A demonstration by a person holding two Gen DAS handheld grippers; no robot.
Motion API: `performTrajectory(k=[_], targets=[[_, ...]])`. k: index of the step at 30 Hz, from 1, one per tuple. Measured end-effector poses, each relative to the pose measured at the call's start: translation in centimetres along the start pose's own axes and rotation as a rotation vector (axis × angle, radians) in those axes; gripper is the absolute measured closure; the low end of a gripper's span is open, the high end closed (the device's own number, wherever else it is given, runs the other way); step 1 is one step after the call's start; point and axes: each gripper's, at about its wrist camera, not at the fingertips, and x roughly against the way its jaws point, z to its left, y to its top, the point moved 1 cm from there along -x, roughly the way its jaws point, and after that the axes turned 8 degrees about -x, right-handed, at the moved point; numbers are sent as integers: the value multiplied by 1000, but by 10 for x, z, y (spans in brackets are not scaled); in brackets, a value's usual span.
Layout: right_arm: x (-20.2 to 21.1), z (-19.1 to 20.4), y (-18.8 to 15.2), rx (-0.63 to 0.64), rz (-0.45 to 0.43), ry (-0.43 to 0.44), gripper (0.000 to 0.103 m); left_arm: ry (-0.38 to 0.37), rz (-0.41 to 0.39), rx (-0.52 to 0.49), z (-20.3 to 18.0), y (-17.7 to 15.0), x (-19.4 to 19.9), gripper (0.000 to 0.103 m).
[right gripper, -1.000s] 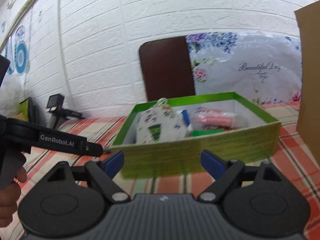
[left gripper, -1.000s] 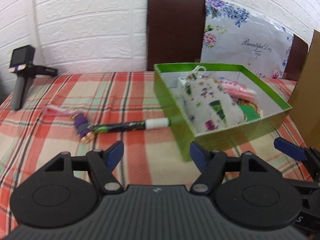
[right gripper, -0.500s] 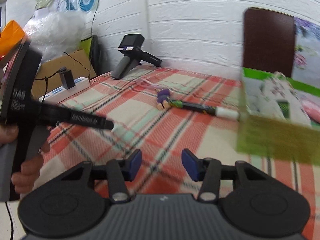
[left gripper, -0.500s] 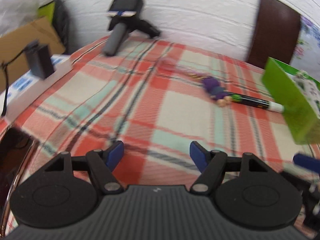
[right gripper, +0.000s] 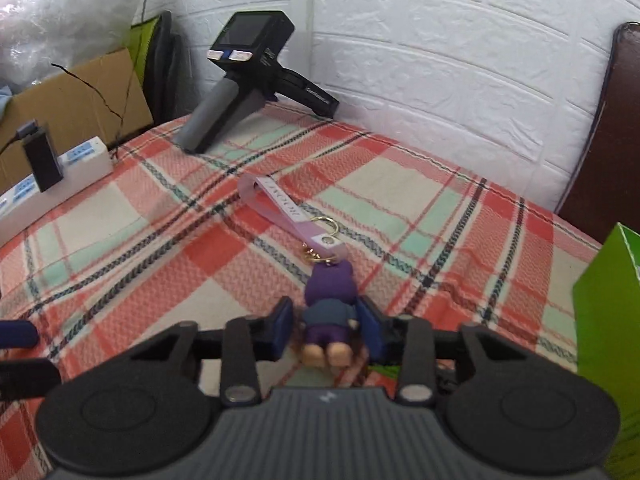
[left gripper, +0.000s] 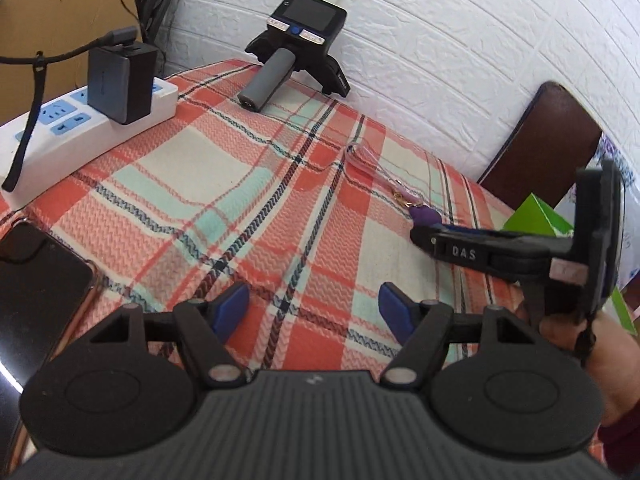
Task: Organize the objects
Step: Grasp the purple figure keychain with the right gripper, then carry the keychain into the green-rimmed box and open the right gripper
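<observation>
Right gripper: fingers on either side of the purple doll keychain — pads touching its body, clasping it on the plaid tabletop.
Keychain strap: pink, lying flat, stretched away toward the far edge.
Left gripper: spread wide, nothing between its fingers — above the tabletop.
Green box: right edge.
Spare handheld gripper: far edge.
Power strip: left edge.
</observation>
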Motion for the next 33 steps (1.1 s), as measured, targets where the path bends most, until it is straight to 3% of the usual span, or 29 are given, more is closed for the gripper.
performTrajectory(k=[2, 7, 15, 18, 19, 20, 21, 22, 26, 33], targets=[[11, 0, -9, -34, 13, 44, 72, 10, 6, 4, 2, 2, -1, 31], [62, 4, -58, -65, 24, 140, 72, -61, 51, 14, -10, 1, -4, 31], [134, -8, -125, -193, -16, 185, 72, -300, 241, -79, -79, -24, -13, 31], [141, -17, -130, -275, -11, 251, 72, -256, 244, -168, -105, -34, -10, 30], [142, -21, -130, -307, -4, 279, 72, -258, 251, -174, -110, -36, -9, 35], [143, -24, -131, -333, -1, 300, 72, -266, 258, -172, -112, -37, -10, 57], [145, -26, -132, -349, -2, 315, 72, -274, 274, -175, -115, -38, -11, 69], [146, -27, -131, -360, -4, 326, 72, -270, 277, -173, -118, -38, -10, 69], [156, -37, -131, -385, -52, 336, 72, -251, 226, -240, -141, -28, 2, 70], [197, -74, -113, -431, -269, 276, 72, -316, 80, -391, -214, 17, 23, 72]])
